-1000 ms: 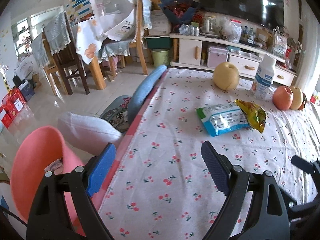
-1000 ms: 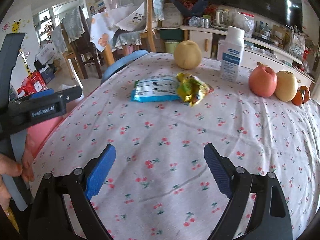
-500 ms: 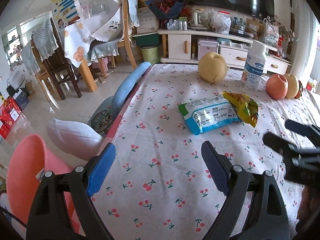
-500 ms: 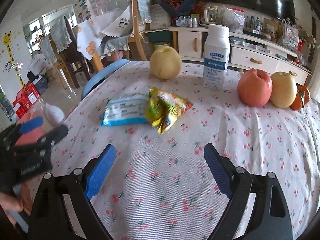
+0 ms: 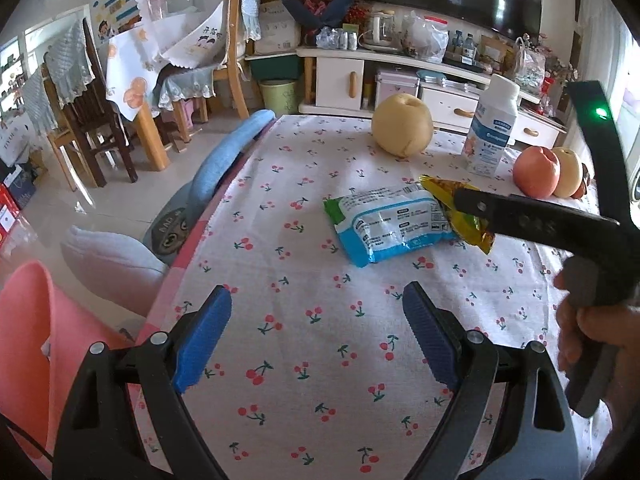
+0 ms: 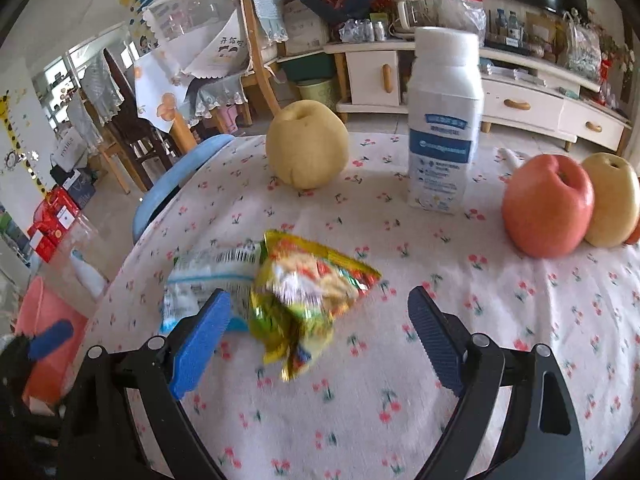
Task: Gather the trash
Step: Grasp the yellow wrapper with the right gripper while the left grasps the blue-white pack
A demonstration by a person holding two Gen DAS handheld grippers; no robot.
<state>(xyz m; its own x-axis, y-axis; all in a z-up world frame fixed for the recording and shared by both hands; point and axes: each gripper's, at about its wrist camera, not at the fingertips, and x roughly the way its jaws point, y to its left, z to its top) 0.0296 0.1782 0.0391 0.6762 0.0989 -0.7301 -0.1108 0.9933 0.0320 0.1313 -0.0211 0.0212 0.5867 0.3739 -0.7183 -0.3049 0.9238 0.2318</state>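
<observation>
The blue-and-white wrapper lies flat at mid-frame in my left view, light, thin and slippery; I judge a pinch at its raised edge best. The crumpled yellow wrapper, touching it, sits low-centre in my right view, crinkly and soft, easy at its bunched middle; my right gripper and left gripper both gape wide, holding nothing.

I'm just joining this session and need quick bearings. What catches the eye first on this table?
Two snack wrappers lie touching mid-table on the cherry-print cloth: a blue-and-white one and a crumpled yellow one. The open right hand-held gripper hangs just above the yellow one. Behind stand a yellow pear, a milk carton and a red apple to the right.
</observation>
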